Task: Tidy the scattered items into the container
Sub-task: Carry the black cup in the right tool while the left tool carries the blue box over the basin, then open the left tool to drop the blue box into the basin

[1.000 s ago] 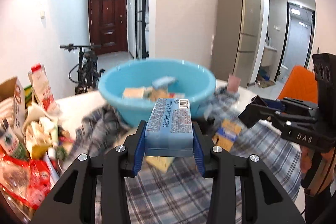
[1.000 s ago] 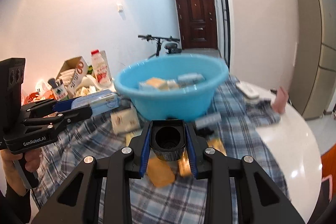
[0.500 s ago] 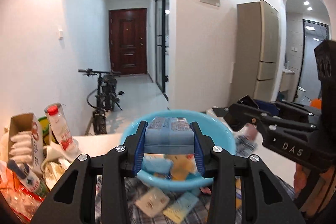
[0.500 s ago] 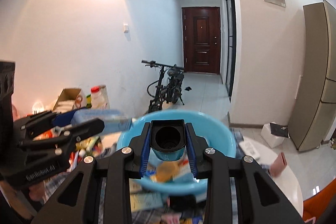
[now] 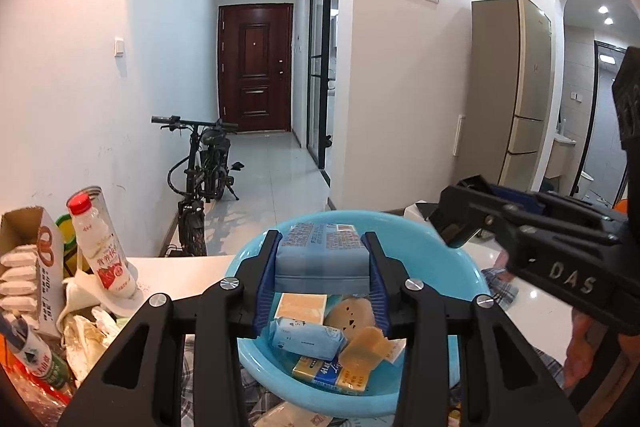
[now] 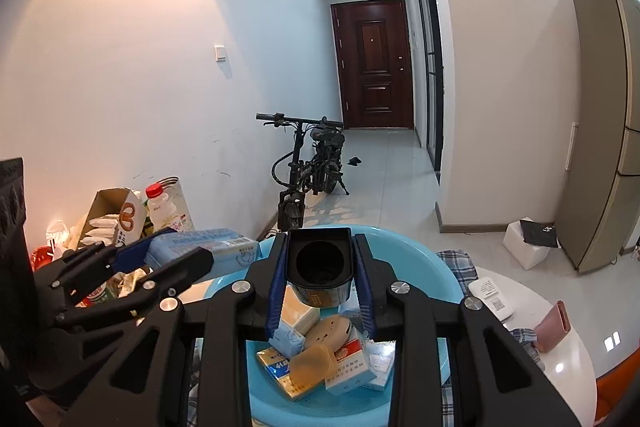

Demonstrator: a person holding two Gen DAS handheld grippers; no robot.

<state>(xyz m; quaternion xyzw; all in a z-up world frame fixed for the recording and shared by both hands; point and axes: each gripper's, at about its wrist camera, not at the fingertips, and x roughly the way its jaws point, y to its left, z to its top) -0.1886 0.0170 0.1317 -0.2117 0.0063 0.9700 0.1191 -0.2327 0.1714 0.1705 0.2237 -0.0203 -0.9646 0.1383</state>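
White round table (image 6: 560, 343) with a plaid cloth (image 6: 460, 263); hallway behind, bicycle (image 5: 200, 183) parked beyond the basin. Blue basin (image 5: 460, 267) sits on the cloth and holds small packets and boxes, among them a tan box (image 5: 301, 306) and a blue tissue pack (image 5: 306, 337). Left gripper (image 5: 322, 267) is clamped on a blue packet (image 5: 322, 251) above the basin. Right gripper (image 6: 320, 275) is clamped on a black cup-like container (image 6: 320, 263), also above the basin.

Left hand-held gripper (image 5: 322, 267), matte black arms, blue finger pads (image 5: 267, 281), silver screws, right hand-held gripper (image 6: 320, 277) alike, white "DAS" lettering, bare skin
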